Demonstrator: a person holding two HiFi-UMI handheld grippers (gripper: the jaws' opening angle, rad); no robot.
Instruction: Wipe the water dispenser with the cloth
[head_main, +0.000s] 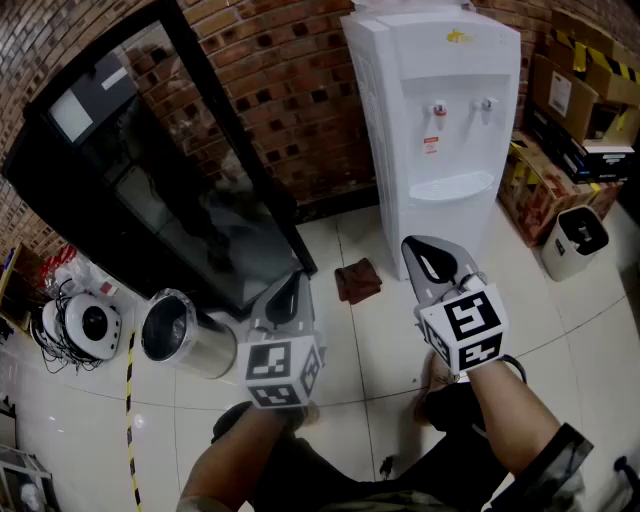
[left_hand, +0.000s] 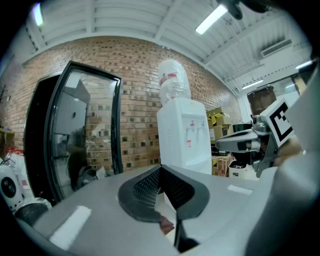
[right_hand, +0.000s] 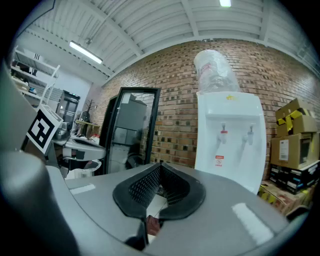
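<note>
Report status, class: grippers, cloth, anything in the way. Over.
Left gripper and right gripper both shut, empty. Cloth on floor at base of water dispenser, untouched. Nothing between grippers and cloth.

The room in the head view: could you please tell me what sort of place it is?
Probably a storeroom or workshop corner: a bare brick wall, a white water dispenser beside stacked cardboard boxes, and a black glass-door cabinet on a tiled floor.

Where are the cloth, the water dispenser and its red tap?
cloth (head_main: 357, 279), head view, middle of the crumpled fabric on the floor.
water dispenser (head_main: 455, 150), head view, its recessed white front.
red tap (head_main: 438, 108), head view, its handle.
</note>
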